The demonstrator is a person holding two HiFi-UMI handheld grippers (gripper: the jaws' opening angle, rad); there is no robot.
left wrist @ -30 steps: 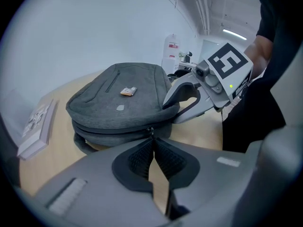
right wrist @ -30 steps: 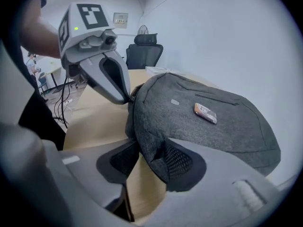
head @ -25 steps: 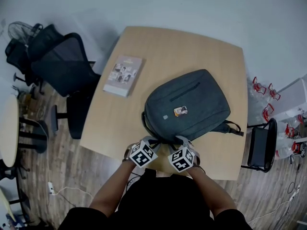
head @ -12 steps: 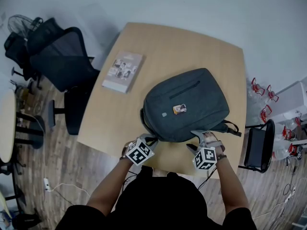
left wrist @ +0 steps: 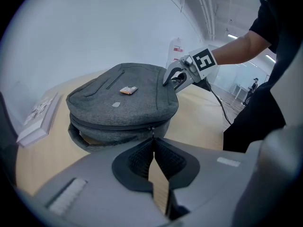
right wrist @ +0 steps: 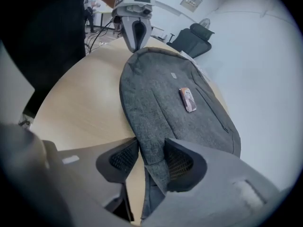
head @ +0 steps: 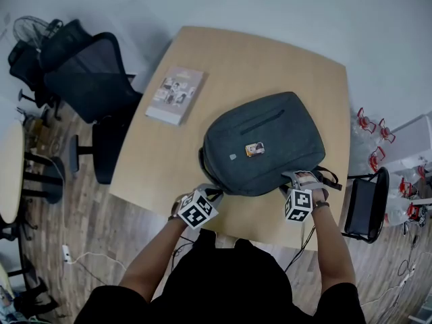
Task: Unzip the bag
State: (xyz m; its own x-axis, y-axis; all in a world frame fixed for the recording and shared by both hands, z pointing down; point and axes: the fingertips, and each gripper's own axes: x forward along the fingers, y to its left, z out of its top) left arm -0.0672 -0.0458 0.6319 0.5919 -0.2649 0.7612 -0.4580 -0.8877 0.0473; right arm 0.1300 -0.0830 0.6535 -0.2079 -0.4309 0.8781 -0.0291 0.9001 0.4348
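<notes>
A grey backpack point(head: 263, 144) lies flat on the wooden table point(head: 270, 59). My left gripper point(head: 214, 193) is at the bag's near left edge. In the left gripper view it point(left wrist: 152, 141) is shut, with the zipper pull point(left wrist: 151, 129) pinched at its tips. My right gripper point(head: 297, 177) is at the bag's near right corner. Its jaws point(right wrist: 150, 157) have just been closing, and the bag's fabric edge point(right wrist: 151, 150) fills the gap between the pads. Each gripper shows in the other's view: the right gripper point(left wrist: 171, 79) and the left gripper point(right wrist: 135, 44).
A book point(head: 175, 94) lies on the table left of the bag. A black office chair point(head: 88, 86) stands at the table's left side and a smaller black chair point(head: 368, 204) at its right. A round table point(head: 10, 174) is at the far left.
My right gripper has travelled right along the bag's near edge, from beside the left gripper to the right corner, and has rolled. The left gripper has stayed put.
</notes>
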